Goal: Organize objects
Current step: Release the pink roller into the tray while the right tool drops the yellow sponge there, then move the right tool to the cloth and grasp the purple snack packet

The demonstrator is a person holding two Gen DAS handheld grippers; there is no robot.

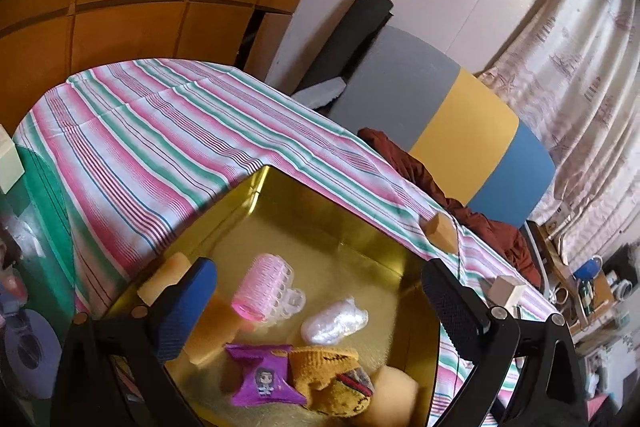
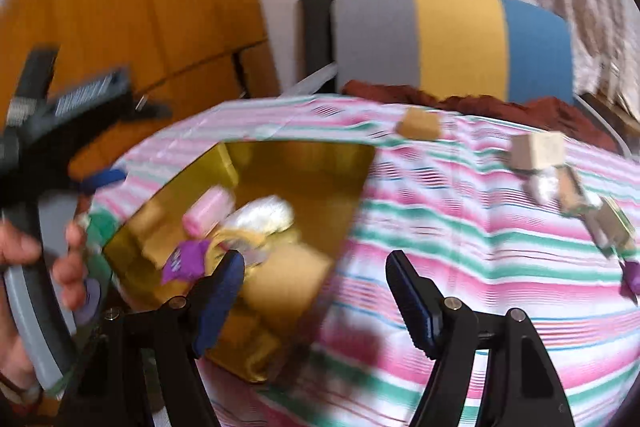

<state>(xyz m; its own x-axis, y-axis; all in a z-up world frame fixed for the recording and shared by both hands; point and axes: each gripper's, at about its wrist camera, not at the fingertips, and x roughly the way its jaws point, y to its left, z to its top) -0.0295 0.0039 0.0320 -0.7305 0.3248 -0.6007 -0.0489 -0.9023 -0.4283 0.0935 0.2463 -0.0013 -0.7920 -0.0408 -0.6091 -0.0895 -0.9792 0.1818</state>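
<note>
The left gripper (image 1: 320, 303) stands with fingers spread and empty at the bottom of its frame, over the gold tin (image 1: 360, 239) holding a pink hair roller (image 1: 262, 287) centre-left and purple packet (image 1: 262, 379) below. The right gripper (image 2: 316, 291), also parted and empty, hovers at the tin's right edge above the striped cloth (image 2: 460, 267); small blocks (image 2: 540, 147) lie upper right.

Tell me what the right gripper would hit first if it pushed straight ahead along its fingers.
Probably bare striped tablecloth, just right of the gold tin. The open right gripper has nothing between its fingers; the small blocks lie farther off to the right. Blur makes depth uncertain.
</note>
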